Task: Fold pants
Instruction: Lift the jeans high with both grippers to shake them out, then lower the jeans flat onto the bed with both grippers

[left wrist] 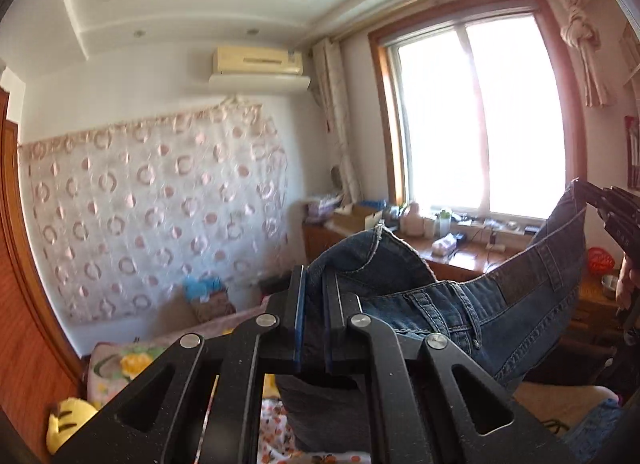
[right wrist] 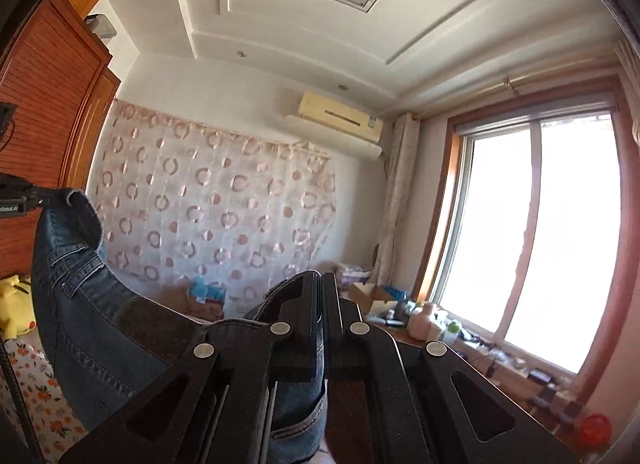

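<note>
A pair of dark blue jeans (left wrist: pixel 460 304) hangs in the air, stretched by its waistband between my two grippers. In the left wrist view my left gripper (left wrist: pixel 314 304) is shut on one end of the waistband, denim showing between its blue pads. The band runs up to the right, where my right gripper (left wrist: pixel 586 192) pinches the other end. In the right wrist view my right gripper (right wrist: pixel 322 304) is shut on the jeans (right wrist: pixel 88 304), and the left gripper (right wrist: pixel 42 200) grips the far corner at the left edge. The legs hang down out of sight.
Below lie a bed with a floral sheet (left wrist: pixel 276 416) and a yellow plush toy (left wrist: pixel 68 420). A cluttered wooden desk (left wrist: pixel 452 256) stands under the bright window (left wrist: pixel 472 116). A wooden wardrobe (right wrist: pixel 48 104) is at the left. A hand (left wrist: pixel 628 284) holds the right gripper.
</note>
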A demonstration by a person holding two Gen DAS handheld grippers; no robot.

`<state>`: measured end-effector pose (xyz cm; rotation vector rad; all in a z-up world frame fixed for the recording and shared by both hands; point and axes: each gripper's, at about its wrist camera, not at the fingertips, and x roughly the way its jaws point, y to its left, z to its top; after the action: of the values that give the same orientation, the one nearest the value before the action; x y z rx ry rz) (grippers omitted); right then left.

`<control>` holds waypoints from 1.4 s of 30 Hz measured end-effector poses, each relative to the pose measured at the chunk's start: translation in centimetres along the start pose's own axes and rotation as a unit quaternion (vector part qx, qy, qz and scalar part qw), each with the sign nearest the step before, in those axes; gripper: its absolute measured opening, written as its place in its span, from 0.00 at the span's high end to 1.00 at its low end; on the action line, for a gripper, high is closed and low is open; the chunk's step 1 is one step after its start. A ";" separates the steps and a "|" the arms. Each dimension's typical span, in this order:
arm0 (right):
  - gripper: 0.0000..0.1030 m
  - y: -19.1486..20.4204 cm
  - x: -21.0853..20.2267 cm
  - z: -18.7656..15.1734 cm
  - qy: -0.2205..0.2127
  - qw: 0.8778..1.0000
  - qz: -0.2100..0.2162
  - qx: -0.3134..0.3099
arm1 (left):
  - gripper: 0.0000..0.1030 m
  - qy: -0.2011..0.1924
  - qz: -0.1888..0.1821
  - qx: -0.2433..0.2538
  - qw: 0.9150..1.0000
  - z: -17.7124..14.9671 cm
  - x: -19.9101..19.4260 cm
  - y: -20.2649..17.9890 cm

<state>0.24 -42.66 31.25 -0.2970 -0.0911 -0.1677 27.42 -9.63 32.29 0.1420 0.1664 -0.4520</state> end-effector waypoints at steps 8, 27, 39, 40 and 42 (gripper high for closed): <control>0.99 13.7 -6.6 -1.0 0.014 0.988 0.148 -0.029 | 0.92 0.026 0.018 -0.022 0.999 -6.9 -3.1 4.8; 0.99 55.7 -9.7 -16.7 0.204 0.870 0.449 -0.023 | 0.91 0.254 0.088 -0.079 0.960 -31.7 -1.7 13.9; 0.72 53.9 -6.1 -19.8 0.252 0.835 0.488 0.019 | 0.61 0.294 0.101 -0.099 0.945 -37.5 -8.0 13.0; 0.63 52.1 -5.6 -19.0 0.252 0.834 0.490 0.022 | 0.59 0.295 0.102 -0.103 0.944 -37.9 -8.5 12.8; 0.58 48.0 -3.2 -17.5 0.250 0.835 0.490 0.027 | 0.56 0.292 0.106 -0.113 0.944 -38.8 -9.7 12.5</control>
<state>6.72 -2.16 0.66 -0.2053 0.5814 0.7863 19.43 12.35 -2.55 0.0623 0.7769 -0.1616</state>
